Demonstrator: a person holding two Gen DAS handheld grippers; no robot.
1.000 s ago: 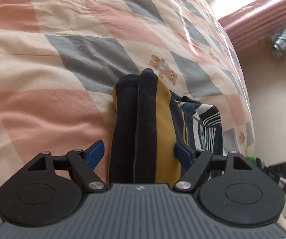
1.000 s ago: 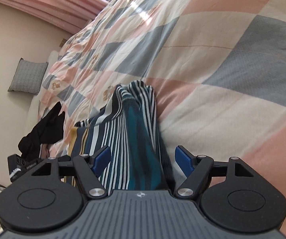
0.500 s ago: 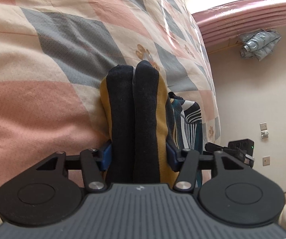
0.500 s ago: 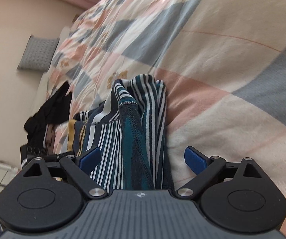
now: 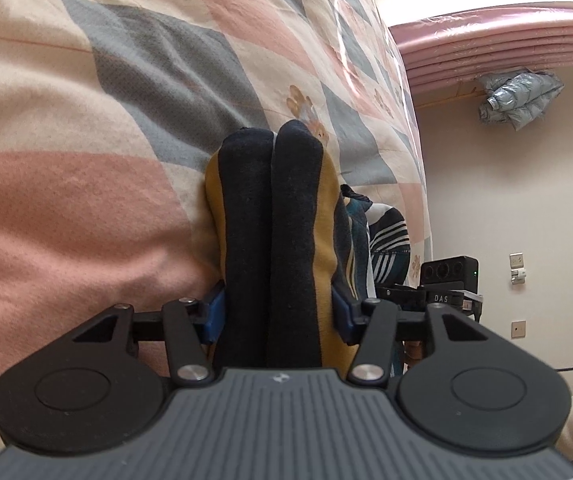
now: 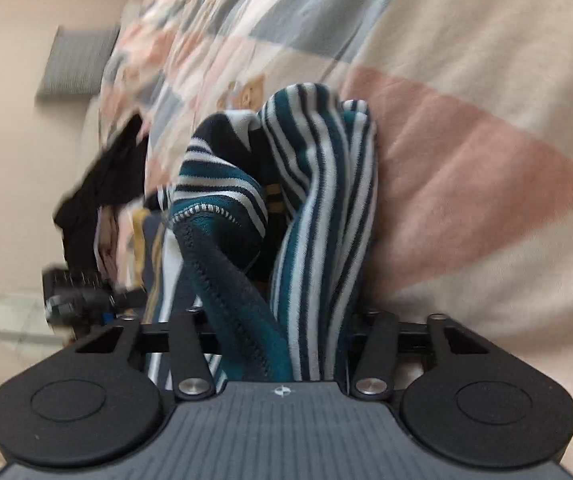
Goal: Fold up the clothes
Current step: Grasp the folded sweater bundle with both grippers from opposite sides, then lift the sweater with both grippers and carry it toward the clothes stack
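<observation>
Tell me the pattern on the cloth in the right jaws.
Teal, white and navy stripes on the cloth; the right wrist view shows it best.

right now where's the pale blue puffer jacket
In the left wrist view, the pale blue puffer jacket hangs on the cream wall at upper right, just below the pink pleated curtain and right of the checked bed quilt.

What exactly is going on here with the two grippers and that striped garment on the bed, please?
A person is folding clothes on a bed with a handheld gripper in each hand. The left gripper is shut on a bunched navy and mustard part of the striped garment. The right gripper is shut on a teal, white and navy striped part of it; that view is blurred. The garment lies against the checked quilt. A dark piece of clothing lies further along the bed.
</observation>
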